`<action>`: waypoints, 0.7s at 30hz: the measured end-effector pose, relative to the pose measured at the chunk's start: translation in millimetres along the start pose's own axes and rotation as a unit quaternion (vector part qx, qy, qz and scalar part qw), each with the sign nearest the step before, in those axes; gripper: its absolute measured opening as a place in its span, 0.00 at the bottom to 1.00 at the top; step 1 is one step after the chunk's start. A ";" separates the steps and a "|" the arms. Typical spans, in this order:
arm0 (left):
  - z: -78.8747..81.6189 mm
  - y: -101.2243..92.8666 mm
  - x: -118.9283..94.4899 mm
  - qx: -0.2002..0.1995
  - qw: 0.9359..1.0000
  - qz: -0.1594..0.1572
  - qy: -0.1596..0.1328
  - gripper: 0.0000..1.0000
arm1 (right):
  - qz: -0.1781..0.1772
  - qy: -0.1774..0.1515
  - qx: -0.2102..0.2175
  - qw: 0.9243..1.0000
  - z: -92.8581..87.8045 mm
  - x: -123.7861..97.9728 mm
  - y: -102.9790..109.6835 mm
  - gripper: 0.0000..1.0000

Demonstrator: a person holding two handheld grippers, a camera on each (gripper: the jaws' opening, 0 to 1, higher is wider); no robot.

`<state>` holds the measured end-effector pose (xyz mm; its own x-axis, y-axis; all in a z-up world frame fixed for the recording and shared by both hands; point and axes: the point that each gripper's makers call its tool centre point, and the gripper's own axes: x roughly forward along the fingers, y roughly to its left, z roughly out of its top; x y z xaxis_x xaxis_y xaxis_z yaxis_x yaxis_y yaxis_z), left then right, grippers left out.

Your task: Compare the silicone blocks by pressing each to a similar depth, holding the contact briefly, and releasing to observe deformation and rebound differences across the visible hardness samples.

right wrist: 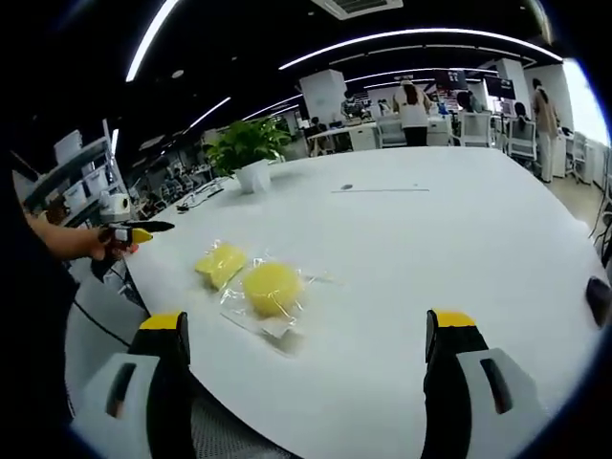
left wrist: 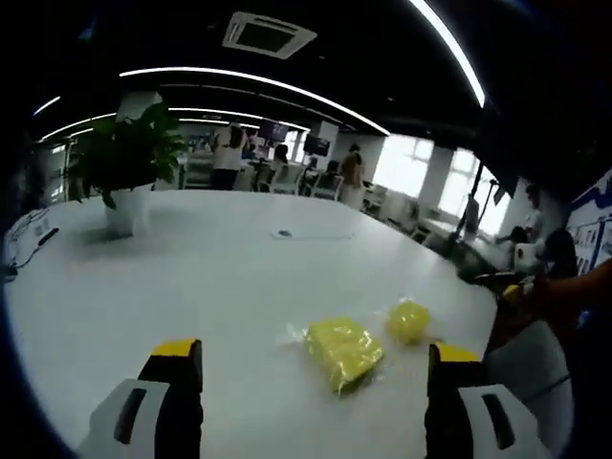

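Both yellow blocks lie bagged near the desk (left wrist: 191,277) edge, the rectangular block (left wrist: 342,350) just ahead between the released jaws of the left gripper (left wrist: 316,368), the round block (right wrist: 272,287) left-ahead of the equally released right gripper (right wrist: 306,330).

- Our left gripper (left wrist: 311,368) has two black jaws, each capped at the tip with a yellow band.
- Below the black of each jaw sits a pale grey housing with a dark slot-shaped recess.
- Our right gripper (right wrist: 311,335) is built the same way: black jaws, yellow tips, and light grey bodies with a dark elongated slot.
- In the right gripper view our left gripper (right wrist: 134,231) appears as a small black and yellow piece held in a hand (right wrist: 96,244).
- A dark sleeve (right wrist: 29,316) covers the arm at that view's left edge.
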<state>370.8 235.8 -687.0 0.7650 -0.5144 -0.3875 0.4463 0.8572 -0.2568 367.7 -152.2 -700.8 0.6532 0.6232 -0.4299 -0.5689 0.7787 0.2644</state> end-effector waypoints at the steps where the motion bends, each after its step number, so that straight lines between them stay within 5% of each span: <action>1: -0.2 -0.7 -1.3 -0.001 1.000 -0.001 0.000 1.00 | 0.000 -0.001 -0.001 1.000 -0.1 -0.2 0.3 0.96; 13: 2.9 3.5 -27.6 0.016 0.999 0.005 -0.038 1.00 | 0.002 0.005 -0.016 1.000 -4.8 -1.1 10.6 0.96; 21: 0.6 0.7 -27.5 0.017 0.999 0.003 -0.034 1.00 | -0.019 0.007 -0.011 1.000 -9.8 -10.2 13.0 0.96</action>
<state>350.4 250.5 -676.0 0.7969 -0.5070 -0.3285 0.4560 0.8615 -0.2234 348.7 -149.1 -701.4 0.6679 0.5918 -0.4513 -0.5542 0.8002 0.2292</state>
